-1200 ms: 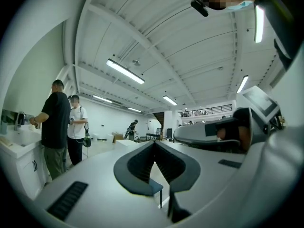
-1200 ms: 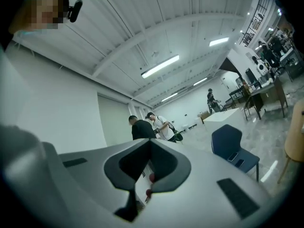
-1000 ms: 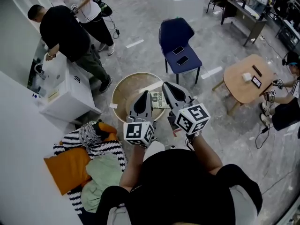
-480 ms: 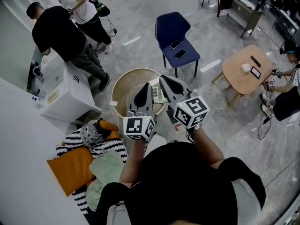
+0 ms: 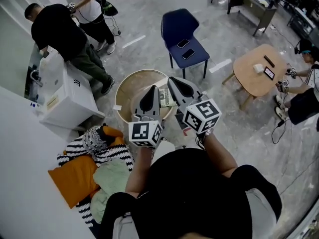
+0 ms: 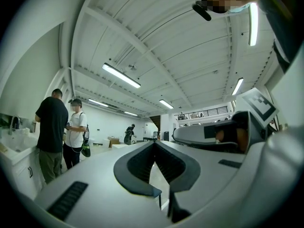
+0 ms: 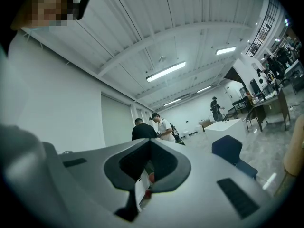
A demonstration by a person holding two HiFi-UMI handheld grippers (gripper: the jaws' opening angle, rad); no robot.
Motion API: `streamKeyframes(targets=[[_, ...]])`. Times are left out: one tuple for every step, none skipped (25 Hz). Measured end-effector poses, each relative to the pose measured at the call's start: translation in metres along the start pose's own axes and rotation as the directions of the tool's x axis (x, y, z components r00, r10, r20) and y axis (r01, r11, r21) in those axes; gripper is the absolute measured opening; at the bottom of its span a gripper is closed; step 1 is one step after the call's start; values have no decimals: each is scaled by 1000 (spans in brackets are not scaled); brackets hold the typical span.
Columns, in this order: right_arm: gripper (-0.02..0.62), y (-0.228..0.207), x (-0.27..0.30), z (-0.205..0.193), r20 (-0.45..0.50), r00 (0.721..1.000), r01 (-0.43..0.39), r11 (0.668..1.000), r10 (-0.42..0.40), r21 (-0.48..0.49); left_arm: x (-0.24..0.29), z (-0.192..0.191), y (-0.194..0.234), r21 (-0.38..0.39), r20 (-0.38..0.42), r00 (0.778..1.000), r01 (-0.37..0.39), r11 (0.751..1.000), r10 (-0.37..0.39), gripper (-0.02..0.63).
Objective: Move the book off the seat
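Observation:
A round beige seat [image 5: 128, 91] stands on the floor in front of me in the head view. A pale book [image 5: 168, 98] with dark print lies flat on its right part. My left gripper [image 5: 151, 91] hovers over the middle of the seat, just left of the book. My right gripper [image 5: 174, 81] hovers over the book's right edge. Both point forward and slightly up. In the left gripper view the left gripper [image 6: 162, 177] has its jaws together with nothing held. In the right gripper view the right gripper [image 7: 141, 177] is likewise shut and empty.
A navy chair [image 5: 175, 28] with two phones on it stands beyond the seat. A round wooden table [image 5: 251, 78] and a seated person [image 5: 304, 101] are at the right. A white cabinet [image 5: 62, 103] with two people [image 5: 62, 34] is at the left. A pile of clothes [image 5: 92, 168] lies near left.
The head view has drifted a little, so the room sits slightly higher and further left. Both grippers keep the same place over the seat. The book has not moved.

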State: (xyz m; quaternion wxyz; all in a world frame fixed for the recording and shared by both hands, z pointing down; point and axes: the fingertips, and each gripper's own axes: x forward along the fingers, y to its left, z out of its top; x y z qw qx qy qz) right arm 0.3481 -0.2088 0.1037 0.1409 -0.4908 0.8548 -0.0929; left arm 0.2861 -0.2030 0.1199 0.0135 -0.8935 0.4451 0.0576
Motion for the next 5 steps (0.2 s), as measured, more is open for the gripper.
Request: streamKeyframes(targets=[[15, 0, 2, -1, 0, 1000, 0, 1000, 0, 1, 1, 0, 3, -1, 1, 1000, -3, 1000, 3, 9], [14, -1, 4, -2, 0, 1000, 1, 1000, -1, 2, 1, 0, 6, -2, 1, 1000, -5, 1000, 5, 9], [15, -1, 5, -3, 1, 1000, 1, 1000, -1, 4, 1, -1, 8, -3, 0, 1000, -7, 1000, 7, 9], [14, -1, 7, -4, 1, 1000, 2, 1000, -2, 6, 2, -1, 10, -4, 0, 1000, -9, 1000, 9, 9], [14, -1, 8, -4, 1, 1000, 3, 1000, -3, 8, 2, -2, 13, -5, 0, 1000, -11, 1000, 11, 9]])
